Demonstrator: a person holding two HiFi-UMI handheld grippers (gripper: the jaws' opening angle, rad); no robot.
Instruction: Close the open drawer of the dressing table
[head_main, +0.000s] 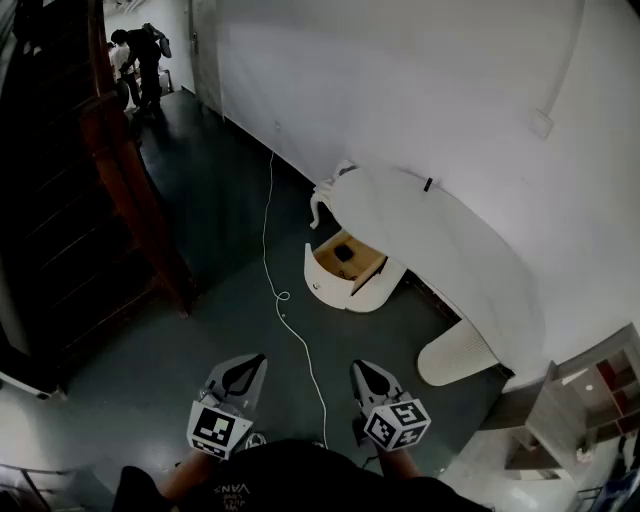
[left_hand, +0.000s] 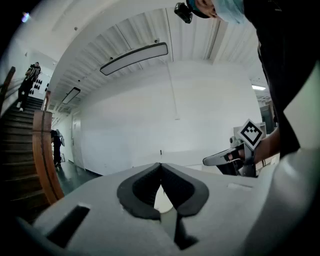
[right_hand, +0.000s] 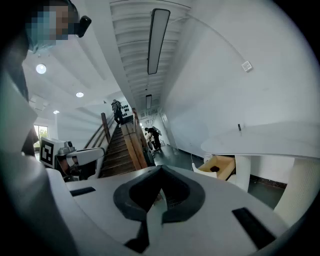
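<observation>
1. Left gripper (head_main: 252, 362): jaws clenched tip to tip, nothing btwn them. Held near level, low in head view, over the dark floor (head_main: 215, 200).
2. Right gripper (head_main: 362, 370): jaws pressed together too, empty. Sits beside the left one w/ a gap btwn them.
3. Dressing table (head_main: 440, 250): white w/ curved top, stands against the white wall (head_main: 400, 80), ahead and to the right of both grippers.
4. Drawer (head_main: 338, 290): open, pulled out at the table's left end as head view shows it. Curved white front, wood-coloured inside, and a small dark item (head_main: 343, 253) lies in it (can't tell what). Well apart from both grippers; neither touches it.
5. White cable (head_main: 268, 220): runs along the floor from the wall side, passes just left of the drawer, then comes down btwn the two grippers.
6. Dark wooden staircase (head_main: 70, 200) at left; ppl (head_main: 140, 55) stand at the far end of the room.
</observation>
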